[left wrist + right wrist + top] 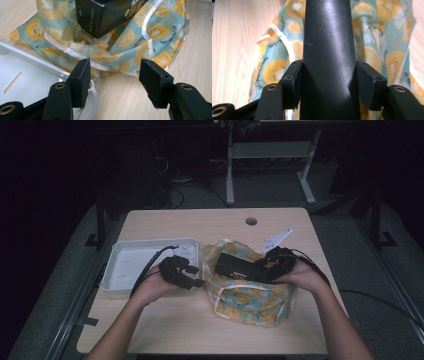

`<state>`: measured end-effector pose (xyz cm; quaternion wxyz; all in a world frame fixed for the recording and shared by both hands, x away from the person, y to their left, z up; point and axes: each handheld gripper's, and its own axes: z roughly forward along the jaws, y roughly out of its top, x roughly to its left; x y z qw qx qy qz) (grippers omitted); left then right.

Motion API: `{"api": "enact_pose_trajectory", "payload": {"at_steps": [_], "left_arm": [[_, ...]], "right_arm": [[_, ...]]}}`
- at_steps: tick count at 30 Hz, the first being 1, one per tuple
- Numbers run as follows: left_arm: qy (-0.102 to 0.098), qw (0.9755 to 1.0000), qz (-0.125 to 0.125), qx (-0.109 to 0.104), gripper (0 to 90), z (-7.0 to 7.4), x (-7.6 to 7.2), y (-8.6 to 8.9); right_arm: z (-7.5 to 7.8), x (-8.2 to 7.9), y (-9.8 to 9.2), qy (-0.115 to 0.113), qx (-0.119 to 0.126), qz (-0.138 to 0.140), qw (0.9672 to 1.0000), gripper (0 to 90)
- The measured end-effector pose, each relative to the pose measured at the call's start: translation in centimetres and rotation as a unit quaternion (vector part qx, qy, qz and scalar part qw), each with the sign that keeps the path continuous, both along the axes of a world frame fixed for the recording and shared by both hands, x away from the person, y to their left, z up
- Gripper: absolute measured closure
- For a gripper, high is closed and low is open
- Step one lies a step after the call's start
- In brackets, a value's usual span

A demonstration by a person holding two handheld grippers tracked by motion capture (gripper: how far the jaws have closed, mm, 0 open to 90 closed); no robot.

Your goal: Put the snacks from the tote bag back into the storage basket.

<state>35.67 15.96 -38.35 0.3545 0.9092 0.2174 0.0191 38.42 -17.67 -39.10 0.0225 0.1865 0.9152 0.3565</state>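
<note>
The right gripper [261,264] is clenched on a black box [235,265]: in the right gripper view its two pads press the box's [328,62] opposite long sides, and the box runs straight away from the camera, narrowing toward its far end. Seen from the high view, the box's long axis lies nearly level across the counter [210,225], running left to right with the left end a touch farther from the person; the free end points toward the person's left, the gripped end sits at the right hand [300,275]. The box is above the mouth of a fruit-print bag [252,302], a teal pouch patterned with orange and kiwi slices that lies crumpled on the counter right of centre. In the left gripper view a corner of the box [107,15] hangs over the bag's [130,47] folds; whether it touches the fabric cannot be told.

The left gripper [184,276] is released: its jaws stand apart with nothing between them, poised low over the counter just beside the bag's near-left edge. The pads in the left gripper view [112,82] frame bare wood and the bag's pale hem. A white tray [127,265] lies to the left of the bag, its rim close to the left gripper, and a slip of white paper [276,240] sits beyond the right hand.
</note>
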Motion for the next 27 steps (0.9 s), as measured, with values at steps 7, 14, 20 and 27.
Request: {"api": "enact_pose_trajectory", "payload": {"at_steps": [7, 14, 20, 27], "left_arm": [[-0.003, 1.0, -0.007, 0.003, 42.3, 0.0, 0.0, -0.3], [-0.01, 0.9998, -0.015, 0.001, 41.3, 0.3, 0.0, 0.1], [-0.02, 0.9995, -0.024, -0.001, 38.2, 1.1, 0.1, 1.1], [-0.032, 0.9987, -0.037, -0.018, 35.6, 2.7, 0.4, 3.0]], "right_arm": [[0.9, 0.2, 0.2, -0.003, -0.005, -0.005, 1.0, 42.4], [2.4, 0.3, 0.6, -0.014, -0.01, -0.002, 0.9999, 42.5], [3.3, 0.2, 1.2, -0.017, -0.01, 0.009, 0.9998, 42.6], [4.0, -0.1, 2.1, -0.02, -0.016, 0.021, 0.9995, 42.5]]}}
